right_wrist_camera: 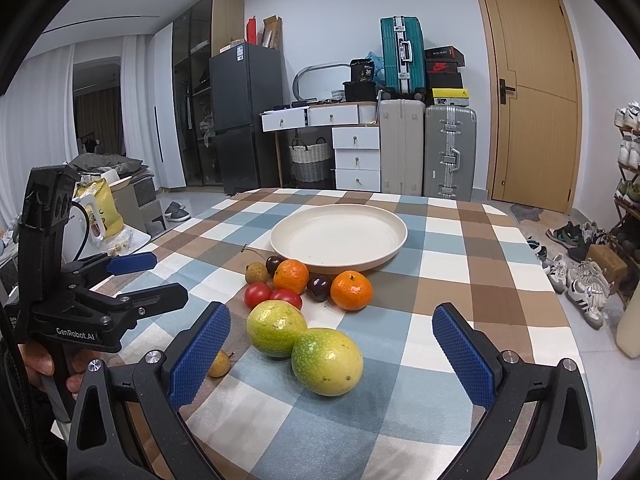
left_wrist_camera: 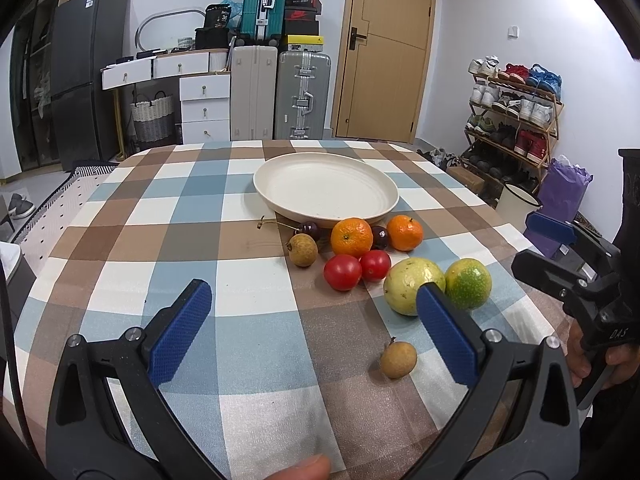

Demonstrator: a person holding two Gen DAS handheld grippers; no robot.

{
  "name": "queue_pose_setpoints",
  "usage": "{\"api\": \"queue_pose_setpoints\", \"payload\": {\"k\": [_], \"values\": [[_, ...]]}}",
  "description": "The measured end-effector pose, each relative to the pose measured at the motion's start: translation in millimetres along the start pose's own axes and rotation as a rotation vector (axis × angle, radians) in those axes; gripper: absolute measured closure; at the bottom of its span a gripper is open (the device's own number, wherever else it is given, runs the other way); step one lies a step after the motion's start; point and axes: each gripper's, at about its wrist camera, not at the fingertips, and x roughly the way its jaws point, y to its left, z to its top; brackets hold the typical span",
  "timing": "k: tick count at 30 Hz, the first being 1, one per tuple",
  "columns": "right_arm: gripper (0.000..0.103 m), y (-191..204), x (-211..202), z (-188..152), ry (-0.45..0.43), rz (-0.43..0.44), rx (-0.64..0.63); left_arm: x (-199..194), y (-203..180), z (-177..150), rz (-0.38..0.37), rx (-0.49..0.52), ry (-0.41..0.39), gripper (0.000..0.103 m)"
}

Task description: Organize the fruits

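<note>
Between right gripper (right_wrist_camera: 331, 354) fingers, spread wide: green fruit (right_wrist_camera: 327, 361), firm, smooth, prob. slippery; grip at widest girth. Left gripper (left_wrist_camera: 314, 330) wide, empty; longan (left_wrist_camera: 398, 359) near its right finger. Beyond: 2 tomatoes, soft; plate (right_wrist_camera: 394, 250) bare.

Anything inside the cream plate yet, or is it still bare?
The cream plate holds no fruit; both views show only its ridged inner surface. All the fruit sits on the checked tablecloth in front of it. The cloth beneath the plate is hidden.
</note>
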Motion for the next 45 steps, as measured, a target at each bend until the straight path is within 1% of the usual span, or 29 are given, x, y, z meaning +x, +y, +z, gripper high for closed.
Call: {"api": "queue_pose_setpoints", "payload": {"k": [29, 36, 41, 45], "values": [[0.000, 1, 0, -1, 0.008, -0.008, 0.003, 0, -1, 0, 0.002, 0.004, -0.002, 0.001], [0.000, -1, 6, -6, 0.037, -0.032, -0.003, 1, 1, 0, 0.007, 0.008, 0.000, 0.001], [0.000, -6, 6, -6, 0.046, -0.042, 0.020, 2, 3, 0, 0.003, 0.014, -0.001, 0.001], [0.000, -8, 15, -3, 0.094, -0.042, 0.032, -3, -1, 0, 0.007, 0.029, 0.017, 0.001]]}}
